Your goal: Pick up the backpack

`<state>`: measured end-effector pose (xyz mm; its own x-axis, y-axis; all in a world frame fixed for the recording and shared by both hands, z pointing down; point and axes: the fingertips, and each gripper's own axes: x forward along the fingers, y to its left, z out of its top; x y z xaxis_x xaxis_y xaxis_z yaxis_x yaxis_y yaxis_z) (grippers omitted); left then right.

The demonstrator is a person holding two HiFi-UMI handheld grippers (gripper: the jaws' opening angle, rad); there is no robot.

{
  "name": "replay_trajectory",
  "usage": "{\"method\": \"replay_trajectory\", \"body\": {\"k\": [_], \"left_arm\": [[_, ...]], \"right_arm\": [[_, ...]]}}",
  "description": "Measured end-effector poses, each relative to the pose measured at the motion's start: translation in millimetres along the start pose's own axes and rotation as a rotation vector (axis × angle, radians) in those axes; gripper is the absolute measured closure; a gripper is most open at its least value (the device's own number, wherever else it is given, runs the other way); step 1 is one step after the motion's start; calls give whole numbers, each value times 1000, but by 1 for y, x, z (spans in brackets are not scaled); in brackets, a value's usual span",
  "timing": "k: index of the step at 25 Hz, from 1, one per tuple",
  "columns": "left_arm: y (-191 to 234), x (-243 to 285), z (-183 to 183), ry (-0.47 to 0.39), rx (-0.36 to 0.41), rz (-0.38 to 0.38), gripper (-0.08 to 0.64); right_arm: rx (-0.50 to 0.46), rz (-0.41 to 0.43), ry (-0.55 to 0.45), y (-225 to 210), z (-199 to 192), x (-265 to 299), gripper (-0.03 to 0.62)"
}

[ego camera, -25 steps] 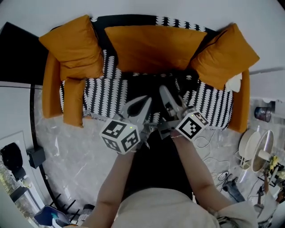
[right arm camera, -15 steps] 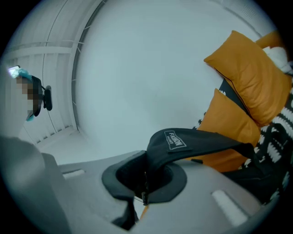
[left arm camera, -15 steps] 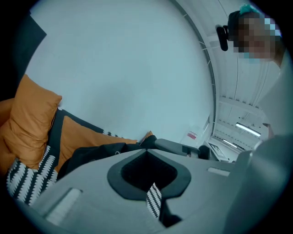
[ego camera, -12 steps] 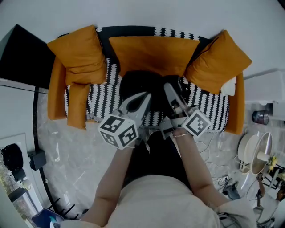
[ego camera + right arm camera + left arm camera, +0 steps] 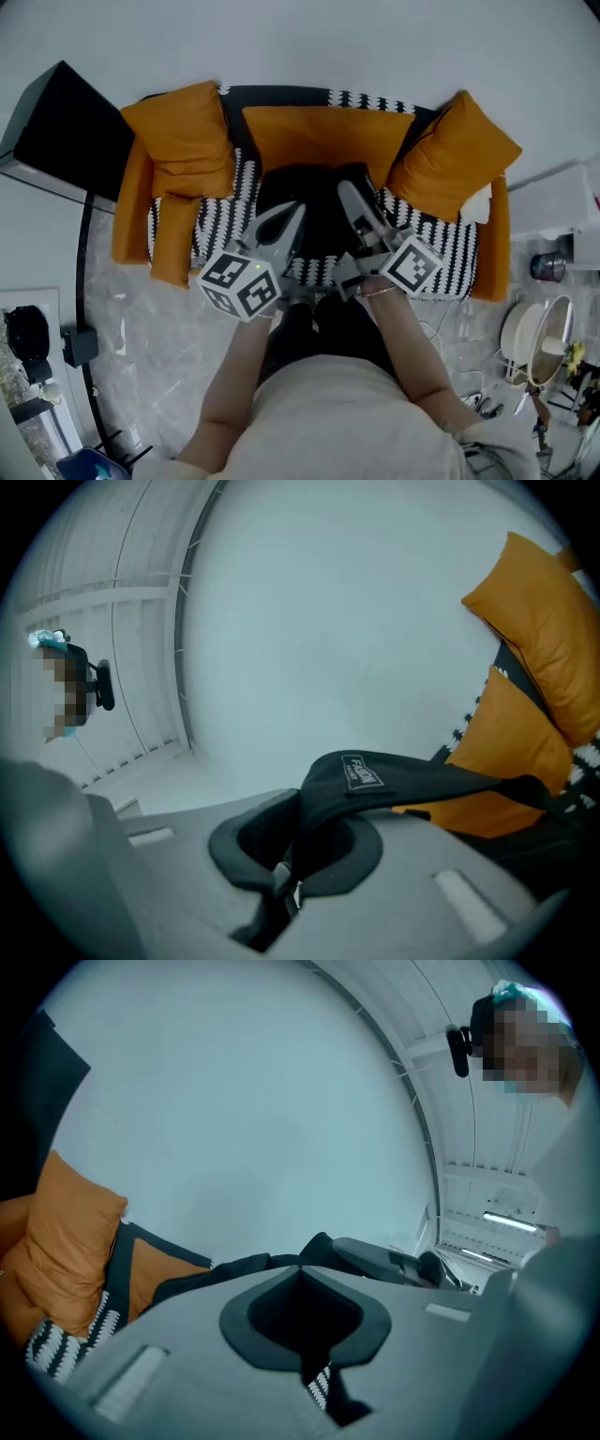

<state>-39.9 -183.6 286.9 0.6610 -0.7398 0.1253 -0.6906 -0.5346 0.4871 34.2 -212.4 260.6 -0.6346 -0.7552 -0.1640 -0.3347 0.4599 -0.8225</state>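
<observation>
Altogether: one backpack (image 5: 319, 202), left gripper (image 5: 296, 208) plus right gripper (image 5: 345, 187), two orange pillows (image 5: 183, 136) (image 5: 455, 155).

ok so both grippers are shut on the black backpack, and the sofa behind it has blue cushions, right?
One thing is off: the cushions are orange, not blue, as the head view shows. The rest stands. The left gripper and right gripper are both shut on the black backpack in front of the sofa.
</observation>
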Motion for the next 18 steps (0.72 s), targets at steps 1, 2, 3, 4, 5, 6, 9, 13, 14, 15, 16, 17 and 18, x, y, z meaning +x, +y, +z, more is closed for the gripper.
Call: {"method": "replay_trajectory", "body": {"k": [1,2,3,4,5,6,9,13,14,15,16,17,18], "left_arm": [[-1,-1,6,-13,4,0,554],[-3,-3,11,-24,7,0,554],[-4,-4,16,-35,10,-2,554],[-6,-5,20,-45,13,-5,554],[-7,-6,25,-55,16,-8,554],[-8,-5,29,-63,19,-10,554],[-14,-1,36,-63,51,-7,554],[-24,5,48,-80,95,-13,554],[-26,5,53,-89,102,-15,554],[-28,5,57,-97,108,-16,554],[-30,6,62,-105,113,-17,554],[-31,8,66,-112,118,-18,554],[-33,10,70,-119,125,-20,554]], "right_arm": [[-5,6,-1,3,3,1,583],[-9,11,-3,7,7,2,583],[-12,19,-7,10,10,2,583],[-17,28,-10,14,13,3,583],[-22,37,-14,19,17,5,583],[-28,46,-16,23,21,6,583],[-33,54,-30,32,34,5,583],[-31,82,-61,44,56,8,583],[-28,90,-65,46,59,8,583],[-30,97,-67,49,62,9,583],[-36,106,-67,52,65,11,583],[-49,112,-64,54,67,12,583],[-64,117,-61,57,68,14,583]]}}
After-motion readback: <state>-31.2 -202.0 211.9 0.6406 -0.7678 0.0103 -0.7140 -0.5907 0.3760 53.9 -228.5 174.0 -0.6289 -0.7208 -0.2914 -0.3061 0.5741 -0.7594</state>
